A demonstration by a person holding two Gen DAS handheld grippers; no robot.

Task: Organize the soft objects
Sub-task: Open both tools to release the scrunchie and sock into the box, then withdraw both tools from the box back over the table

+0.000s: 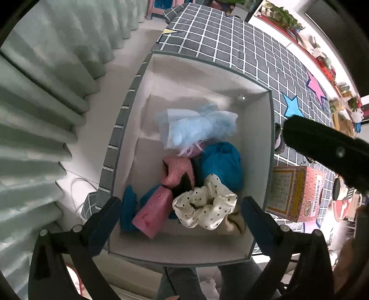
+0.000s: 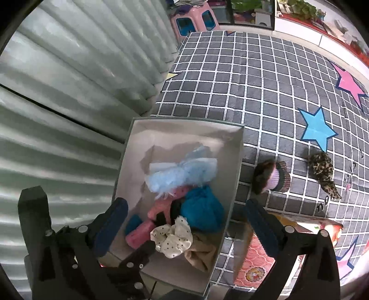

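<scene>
An open box with a white inside and a grey grid outside stands on the grid mat by the curtain. Piled in it are a pale blue fluffy piece, a teal cloth, pink pieces, a white polka-dot scrunchie and a beige cloth. My left gripper hangs open straight above the pile, holding nothing. My right gripper is open over the box's right wall, also without anything in it. On the mat to the right lie a dark and lilac knit piece and a leopard-print scrunchie.
A pink and yellow carton stands against the box's right side. Pale pleated curtain runs along the left. The grey grid mat with star shapes stretches away behind. A pink stool and shelves stand at the far edge.
</scene>
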